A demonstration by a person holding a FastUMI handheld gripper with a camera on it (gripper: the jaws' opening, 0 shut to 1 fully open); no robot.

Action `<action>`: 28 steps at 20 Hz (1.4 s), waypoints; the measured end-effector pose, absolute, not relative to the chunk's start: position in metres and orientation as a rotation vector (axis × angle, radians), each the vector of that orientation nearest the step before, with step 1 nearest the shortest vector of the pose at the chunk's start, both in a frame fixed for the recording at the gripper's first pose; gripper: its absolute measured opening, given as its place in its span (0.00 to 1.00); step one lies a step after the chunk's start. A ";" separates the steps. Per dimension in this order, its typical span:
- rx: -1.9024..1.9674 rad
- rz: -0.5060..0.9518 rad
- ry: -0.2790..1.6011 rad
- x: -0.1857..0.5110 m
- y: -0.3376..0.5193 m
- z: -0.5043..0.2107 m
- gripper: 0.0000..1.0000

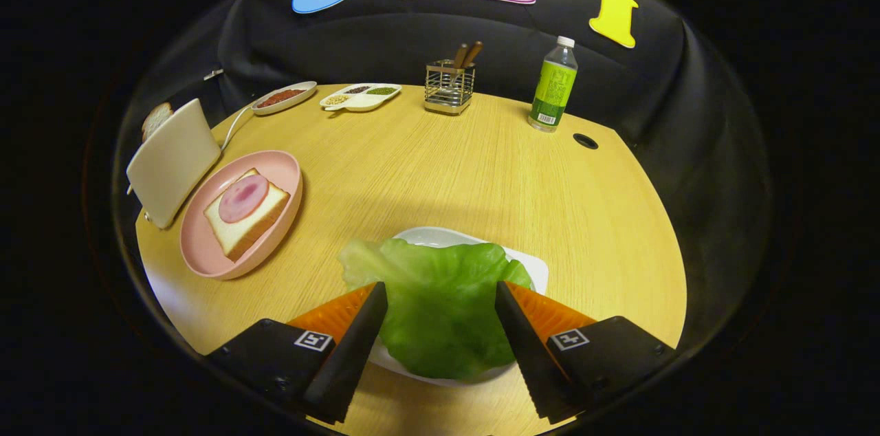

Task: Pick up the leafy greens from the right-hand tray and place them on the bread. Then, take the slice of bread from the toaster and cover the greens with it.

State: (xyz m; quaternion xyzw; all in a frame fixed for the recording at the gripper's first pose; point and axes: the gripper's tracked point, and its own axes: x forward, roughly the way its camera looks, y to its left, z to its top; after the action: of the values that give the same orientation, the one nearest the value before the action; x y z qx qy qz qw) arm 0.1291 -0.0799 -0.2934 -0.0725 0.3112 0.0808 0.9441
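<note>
At ten o'clock from the fingers, a toaster holds a bread slice; beside it a pink plate carries bread topped with ham. At twelve o'clock, the leafy greens lie on a white tray. The gripper stands wide, its fingers flanking the greens; contact cannot be told.

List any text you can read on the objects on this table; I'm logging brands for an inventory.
Bottle label: print and a barcode, all too small to read.
Square markers on the gripper: black-and-white coded patterns, no words.
No other legible text on the tabletop objects.
The gripper's open fingers straddle the leafy greens on the white tray.
</note>
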 end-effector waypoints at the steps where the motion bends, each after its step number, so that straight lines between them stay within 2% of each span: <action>1: -0.140 0.169 0.651 0.128 -0.080 -0.298 0.99; 8: -0.108 0.182 0.672 0.131 -0.076 -0.304 0.98; 10: -0.121 0.187 0.669 0.131 -0.074 -0.306 0.83; 12: -0.130 0.197 0.667 0.130 -0.073 -0.305 0.79; 13: -0.129 0.190 0.669 0.131 -0.072 -0.305 0.49; 14: -0.137 0.191 0.667 0.132 -0.073 -0.307 0.41; 15: -0.132 0.202 0.674 0.130 -0.069 -0.306 0.41; 17: -0.123 0.180 0.682 0.133 -0.071 -0.306 0.16; 18: -0.124 0.176 0.686 0.132 -0.071 -0.307 0.16; 19: -0.126 0.187 0.695 0.130 -0.069 -0.305 0.09; 21: -0.103 0.214 0.725 0.127 -0.066 -0.307 0.05; 28: -0.097 0.186 0.700 0.122 -0.068 -0.273 0.05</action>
State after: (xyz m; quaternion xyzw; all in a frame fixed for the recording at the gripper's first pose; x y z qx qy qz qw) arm 0.1223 -0.0682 -0.2732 -0.0476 0.3421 0.0911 0.9340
